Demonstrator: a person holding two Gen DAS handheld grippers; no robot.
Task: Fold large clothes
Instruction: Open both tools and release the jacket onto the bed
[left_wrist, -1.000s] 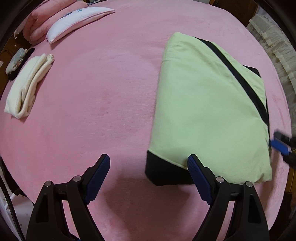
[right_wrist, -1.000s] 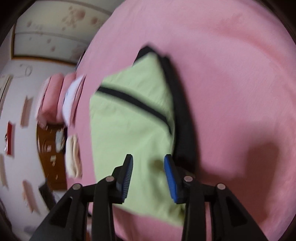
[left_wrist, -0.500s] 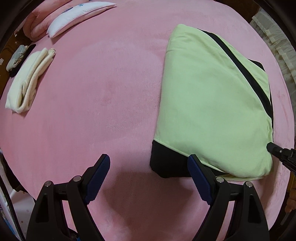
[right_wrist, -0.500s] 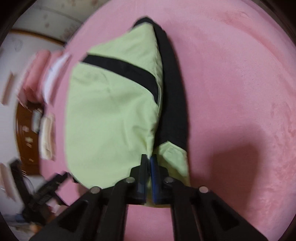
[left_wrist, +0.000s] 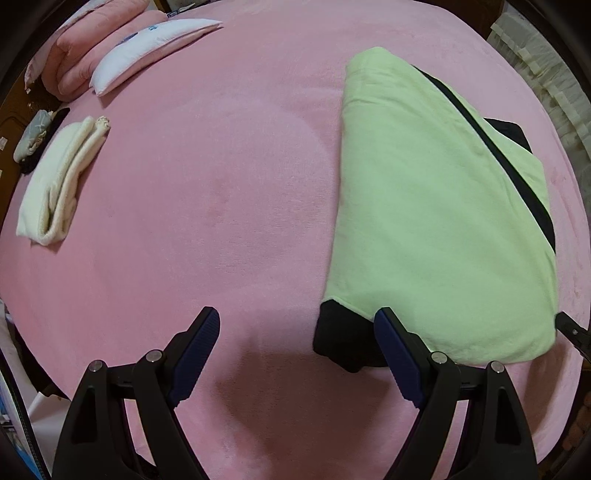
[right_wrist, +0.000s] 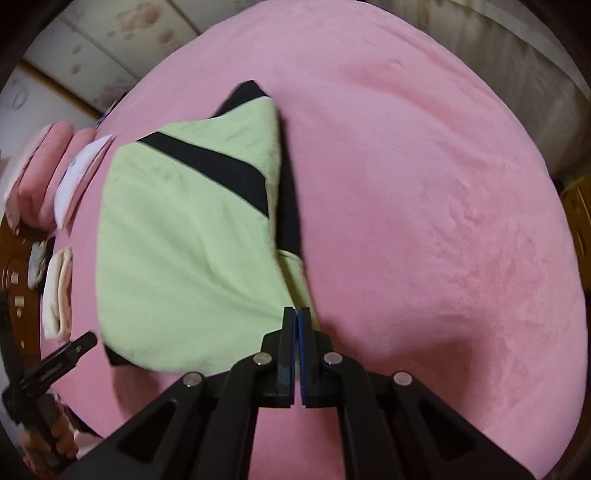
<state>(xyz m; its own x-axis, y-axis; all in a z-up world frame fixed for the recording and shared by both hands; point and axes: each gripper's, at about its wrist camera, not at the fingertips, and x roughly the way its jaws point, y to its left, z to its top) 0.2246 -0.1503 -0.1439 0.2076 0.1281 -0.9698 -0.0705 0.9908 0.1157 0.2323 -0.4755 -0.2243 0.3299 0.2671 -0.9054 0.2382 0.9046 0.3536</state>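
Note:
A folded light-green garment with black trim (left_wrist: 436, 218) lies on the pink bed (left_wrist: 207, 206), right of centre in the left wrist view; it also shows in the right wrist view (right_wrist: 184, 251). My left gripper (left_wrist: 297, 341) is open and empty, low over the bed at the garment's near black corner, its right finger (left_wrist: 397, 354) over that corner. My right gripper (right_wrist: 296, 314) is shut on the garment's near green corner. Its tip shows at the right edge of the left wrist view (left_wrist: 572, 332).
A folded cream garment (left_wrist: 61, 181) lies at the bed's left side. A white pillow (left_wrist: 147, 48) and pink bedding (left_wrist: 77, 55) lie at the far left. A small grey-blue item (left_wrist: 33, 133) sits by the left edge. Curtains (left_wrist: 543, 74) hang at right.
My right gripper closed on the garment's green corner and holds it. The left gripper drew a little closer to the garment's black corner, still open.

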